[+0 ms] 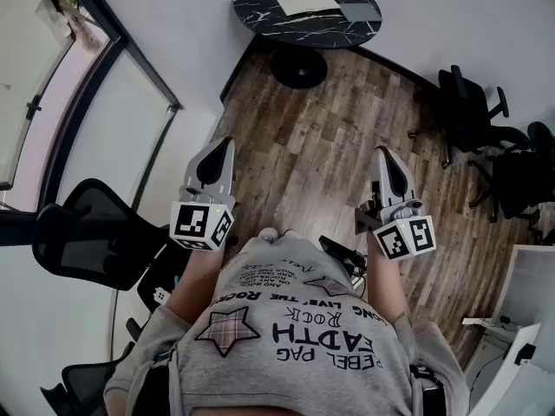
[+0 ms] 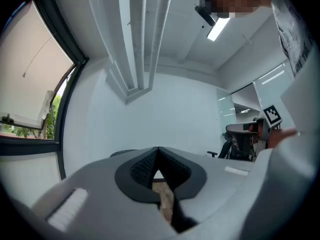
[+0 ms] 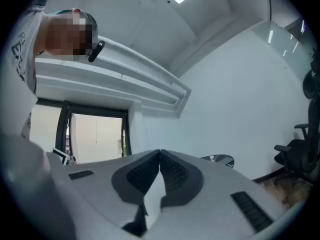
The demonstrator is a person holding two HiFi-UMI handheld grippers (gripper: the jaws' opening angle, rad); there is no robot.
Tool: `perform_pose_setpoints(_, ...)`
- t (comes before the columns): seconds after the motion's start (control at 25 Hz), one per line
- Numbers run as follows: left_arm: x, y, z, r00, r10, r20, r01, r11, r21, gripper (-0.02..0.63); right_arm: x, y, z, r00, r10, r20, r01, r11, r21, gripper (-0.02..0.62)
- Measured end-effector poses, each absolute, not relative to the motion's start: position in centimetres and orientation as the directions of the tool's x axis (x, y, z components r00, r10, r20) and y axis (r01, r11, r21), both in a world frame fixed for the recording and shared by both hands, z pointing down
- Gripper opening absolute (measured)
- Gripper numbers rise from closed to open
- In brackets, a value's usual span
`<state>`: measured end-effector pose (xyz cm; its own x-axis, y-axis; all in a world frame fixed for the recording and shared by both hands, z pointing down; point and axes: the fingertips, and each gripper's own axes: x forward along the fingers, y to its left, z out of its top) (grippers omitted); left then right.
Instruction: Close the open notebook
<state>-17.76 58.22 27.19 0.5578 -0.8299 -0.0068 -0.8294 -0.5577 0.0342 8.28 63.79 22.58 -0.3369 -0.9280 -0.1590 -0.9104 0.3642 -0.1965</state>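
The open notebook [image 1: 305, 1] lies with pale pages up on a round black marble table [image 1: 260, 7] at the far end of the room in the head view. A grey closed book or pad [image 1: 358, 11] lies beside it to the right. My left gripper [image 1: 227, 140] and right gripper [image 1: 379, 151] are held level in front of my body, far short of the table. Both are shut with tips touching and nothing between them. The left gripper [image 2: 158, 149] faces a white wall, and the right gripper [image 3: 160, 152] also does, with the table's edge [image 3: 220, 159] showing beyond it.
Wood-plank floor [image 1: 321, 137] runs from me to the table. Black office chairs [image 1: 477, 120] stand at the right wall and another chair [image 1: 95, 232] sits close at my left. Large windows [image 1: 52, 102] line the left side. A white desk corner [image 1: 529, 319] is at lower right.
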Motion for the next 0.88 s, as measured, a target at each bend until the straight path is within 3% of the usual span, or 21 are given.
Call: perform_pose_setpoints(0.88,-13.0,58.1,26.5,0.539,-0.842,-0.020,-0.843,-0.538,-0.016,0.009,13.3,63.1,22.6,-0.375,-0.905,-0.200,-0.879,0.416,-0.235,0.014)
